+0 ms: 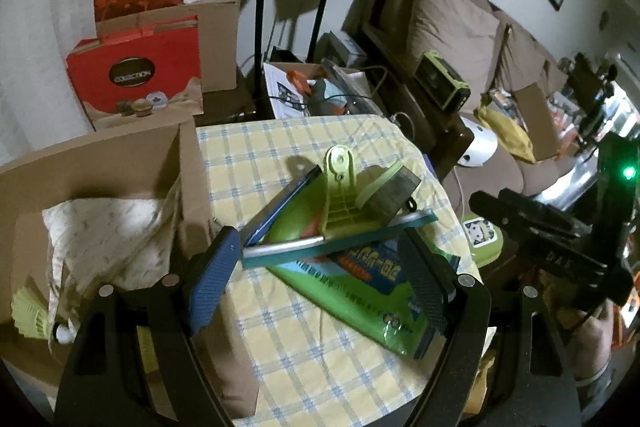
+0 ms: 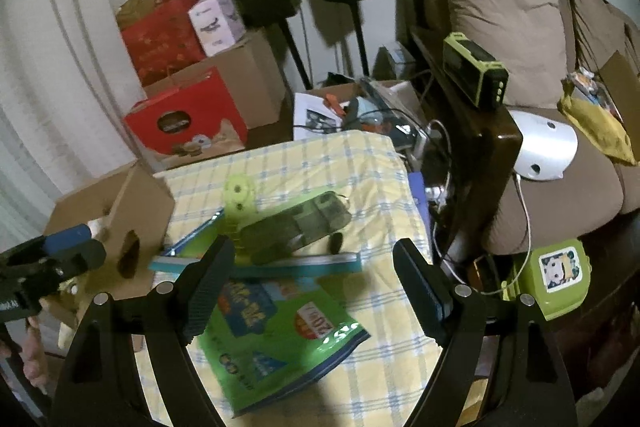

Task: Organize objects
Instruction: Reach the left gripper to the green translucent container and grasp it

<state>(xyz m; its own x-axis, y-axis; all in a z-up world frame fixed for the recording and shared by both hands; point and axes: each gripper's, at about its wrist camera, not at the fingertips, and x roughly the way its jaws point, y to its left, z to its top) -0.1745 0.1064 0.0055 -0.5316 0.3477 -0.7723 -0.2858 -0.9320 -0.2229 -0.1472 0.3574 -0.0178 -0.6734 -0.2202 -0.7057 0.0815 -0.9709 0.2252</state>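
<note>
I hold both tools over the bench (image 1: 312,355), left tool (image 1: 320,291) and right tool (image 2: 316,291) spread wide and empty, angled down above the green packet (image 2: 280,339); the blurred lime clip (image 2: 240,211) seemingly rests atop it.

A red gift box (image 1: 136,77) at the left of the left wrist view bears "COLLECTION" in a dark oval. Print on the green booklet (image 1: 360,291) on the counter is too blurred to read in either view.
</note>
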